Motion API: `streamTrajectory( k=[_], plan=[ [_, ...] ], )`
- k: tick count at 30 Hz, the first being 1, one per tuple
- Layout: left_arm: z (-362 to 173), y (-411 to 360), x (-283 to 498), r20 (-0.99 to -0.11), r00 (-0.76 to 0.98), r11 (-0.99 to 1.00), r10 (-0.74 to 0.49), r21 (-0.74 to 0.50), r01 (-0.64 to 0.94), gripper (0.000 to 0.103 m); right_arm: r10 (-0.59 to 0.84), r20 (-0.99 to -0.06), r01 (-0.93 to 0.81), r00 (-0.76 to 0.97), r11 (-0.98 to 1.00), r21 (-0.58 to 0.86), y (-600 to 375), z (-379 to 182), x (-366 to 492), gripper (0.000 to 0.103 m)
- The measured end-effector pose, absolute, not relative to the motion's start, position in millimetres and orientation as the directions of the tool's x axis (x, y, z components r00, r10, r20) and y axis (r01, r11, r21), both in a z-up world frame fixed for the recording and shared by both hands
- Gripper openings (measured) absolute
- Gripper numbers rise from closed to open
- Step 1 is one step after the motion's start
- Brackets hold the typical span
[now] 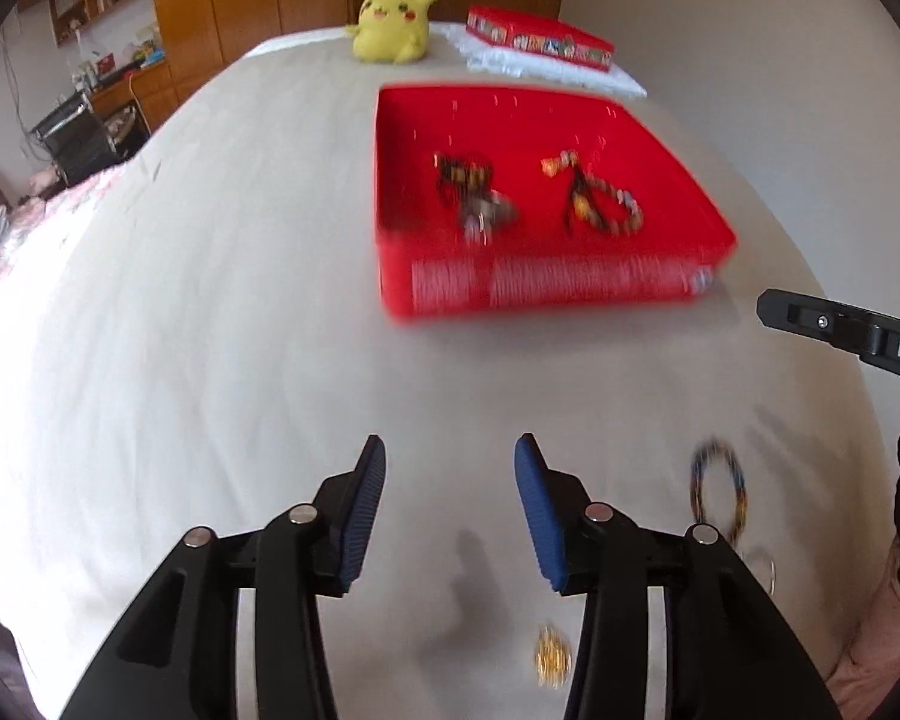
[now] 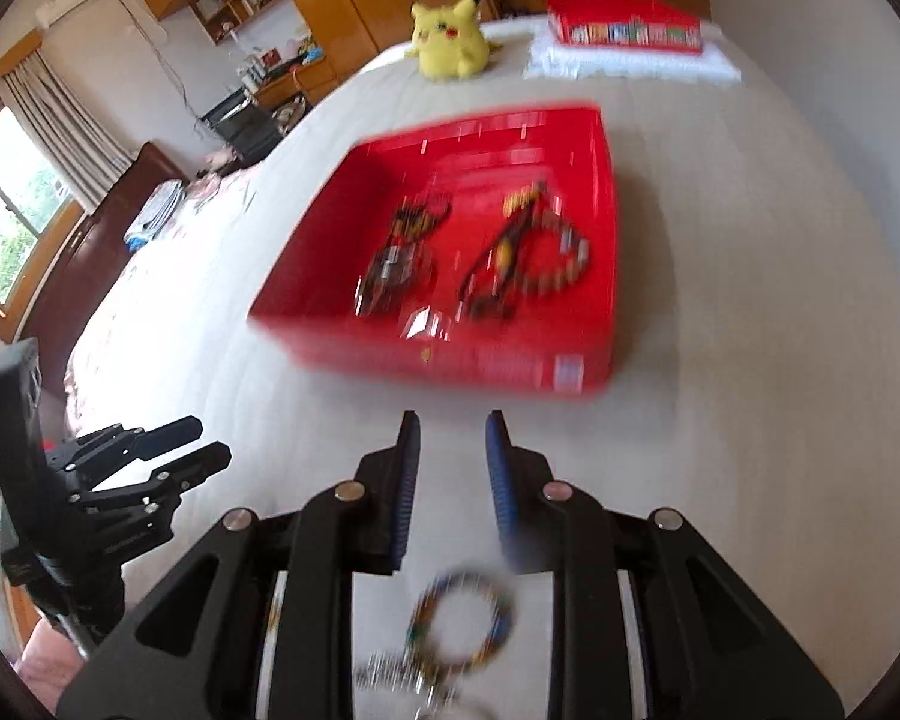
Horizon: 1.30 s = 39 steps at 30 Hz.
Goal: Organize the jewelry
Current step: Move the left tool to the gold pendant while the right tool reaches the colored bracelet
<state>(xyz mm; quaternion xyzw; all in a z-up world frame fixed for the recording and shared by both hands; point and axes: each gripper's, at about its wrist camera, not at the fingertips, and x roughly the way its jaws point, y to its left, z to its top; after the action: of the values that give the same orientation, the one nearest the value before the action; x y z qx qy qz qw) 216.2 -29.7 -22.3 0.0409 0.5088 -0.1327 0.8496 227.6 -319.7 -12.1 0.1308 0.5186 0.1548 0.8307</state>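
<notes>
A red tray (image 1: 540, 288) (image 2: 498, 366) lies on the white bed and holds several blurred pieces: a dark beaded bundle (image 1: 468, 192) (image 2: 402, 246) and a beaded bracelet with cords (image 1: 606, 204) (image 2: 540, 258). My left gripper (image 1: 450, 450) hovers open over bare sheet, nothing between its blue pads. A multicoloured bead bracelet (image 1: 720, 492) (image 2: 462, 624) lies on the sheet to its right, and a small gold chain (image 1: 552, 654) near its right finger. My right gripper (image 2: 453, 426) is slightly open and empty, just above that bracelet; silver pieces (image 2: 396, 678) lie beside the bracelet.
A yellow plush toy (image 1: 390, 24) (image 2: 450, 36) and a red box (image 1: 540, 39) (image 2: 624, 24) on a white pillow sit at the bed's far end. Wooden wardrobes, shelves and a desk stand beyond. A window (image 2: 6, 210) is at left.
</notes>
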Motion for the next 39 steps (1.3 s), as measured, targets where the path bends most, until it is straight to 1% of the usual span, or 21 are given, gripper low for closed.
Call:
streamTrajectory(
  k=[6, 11, 17, 21, 22, 23, 25, 26, 39],
  plan=[
    [-42, -29, 165, -0.900, 0.390, 0.958, -0.195, -0.091, 0.270, 0.045, 0.405, -0.842, -0.087, 0.357, 0.912, 0.401, -315, -33, 183, 0.023],
    [-53, -32, 144, -0.910, 0.357, 0.954, -0.212, -0.114, 0.276, 0.045, 0.424, -0.839, -0.086, 0.340, 0.903, 0.421, -314, -39, 154, 0.023],
    [-70, -40, 136, -0.923, 0.318, 0.955, -0.215, -0.130, 0.267, 0.044, 0.441, -0.828, -0.090, 0.347, 0.894, 0.439, -314, -39, 131, 0.023],
    [-73, -48, 135, -0.923, 0.325, 0.956, -0.204, -0.116, 0.270, 0.044, 0.444, -0.826, -0.082, 0.346, 0.892, 0.445, -317, -41, 127, 0.023],
    [-73, -51, 135, -0.924, 0.324, 0.955, -0.201, -0.112, 0.274, 0.040, 0.446, -0.826, -0.080, 0.345, 0.891, 0.448, -317, -42, 126, 0.023],
    [-75, -53, 136, -0.927, 0.320, 0.955, -0.196, -0.106, 0.276, 0.031, 0.448, -0.825, -0.080, 0.344, 0.890, 0.449, -317, -43, 128, 0.023],
    [-77, -57, 137, -0.932, 0.308, 0.952, -0.191, -0.100, 0.288, 0.022, 0.449, -0.825, -0.081, 0.344, 0.889, 0.450, -318, -44, 129, 0.023],
    [-77, -56, 137, -0.934, 0.302, 0.951, -0.193, -0.103, 0.290, 0.019, 0.450, -0.824, -0.082, 0.343, 0.889, 0.451, -318, -44, 129, 0.023],
    [-76, -56, 139, -0.934, 0.276, 0.940, -0.226, -0.135, 0.313, 0.019, 0.489, -0.826, -0.086, 0.280, 0.870, 0.485, -303, -47, 128, 0.023]
  ],
)
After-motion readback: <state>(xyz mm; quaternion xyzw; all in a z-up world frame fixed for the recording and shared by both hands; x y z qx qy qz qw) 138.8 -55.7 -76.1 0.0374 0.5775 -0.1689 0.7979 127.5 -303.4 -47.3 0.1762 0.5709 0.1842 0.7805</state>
